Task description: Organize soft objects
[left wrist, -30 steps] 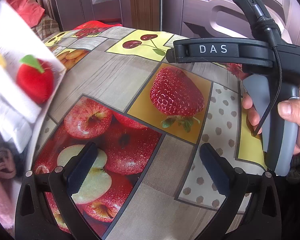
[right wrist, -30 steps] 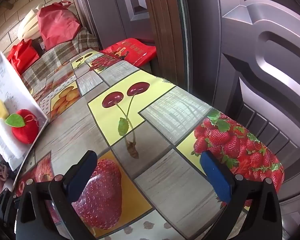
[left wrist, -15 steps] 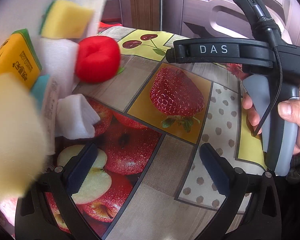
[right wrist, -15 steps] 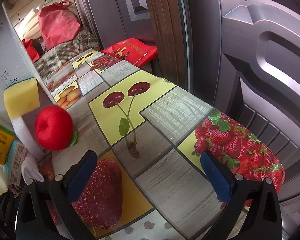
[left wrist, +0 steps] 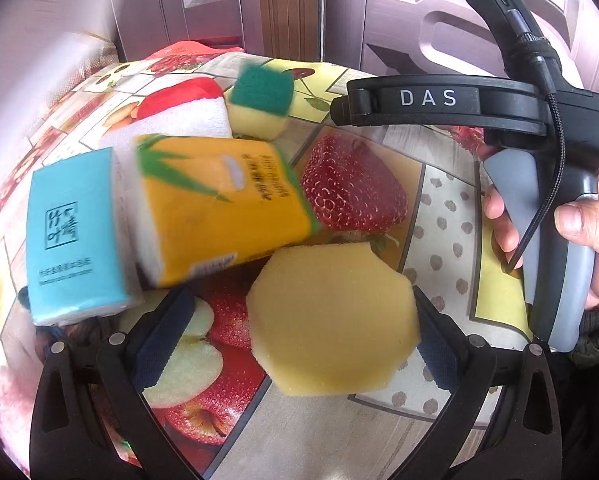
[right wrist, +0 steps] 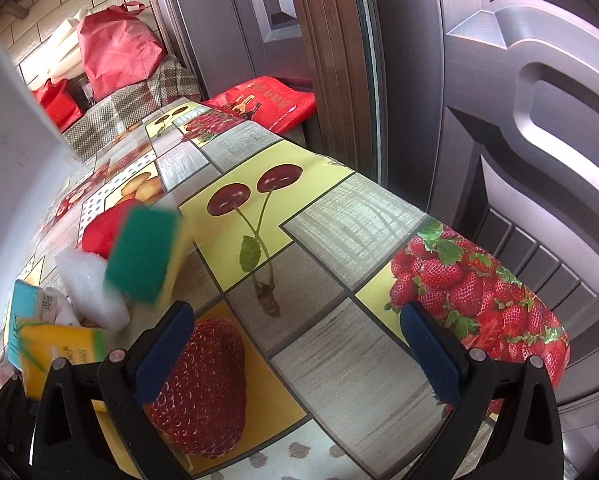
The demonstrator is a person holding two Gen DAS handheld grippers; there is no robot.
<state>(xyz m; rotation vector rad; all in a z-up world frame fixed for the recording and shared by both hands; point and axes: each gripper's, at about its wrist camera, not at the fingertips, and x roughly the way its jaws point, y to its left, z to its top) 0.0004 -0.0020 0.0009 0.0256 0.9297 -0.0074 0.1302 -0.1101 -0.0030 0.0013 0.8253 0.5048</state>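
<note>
My left gripper, jaws spread and empty, had the flat yellow many-sided sponge lying between its fingers; my right gripper, likewise open, stood well apart over the fruit-print tablecloth

- Looked like a home entryway.
- Fruit-print oilcloth covered the table.
- Panelled metal door stood beside it.
- Red shopping bags sat piled against the tiled wall.

Motion-blurred green-topped sponge, red plush mostly hidden behind white cloth, perhaps an apple
</note>
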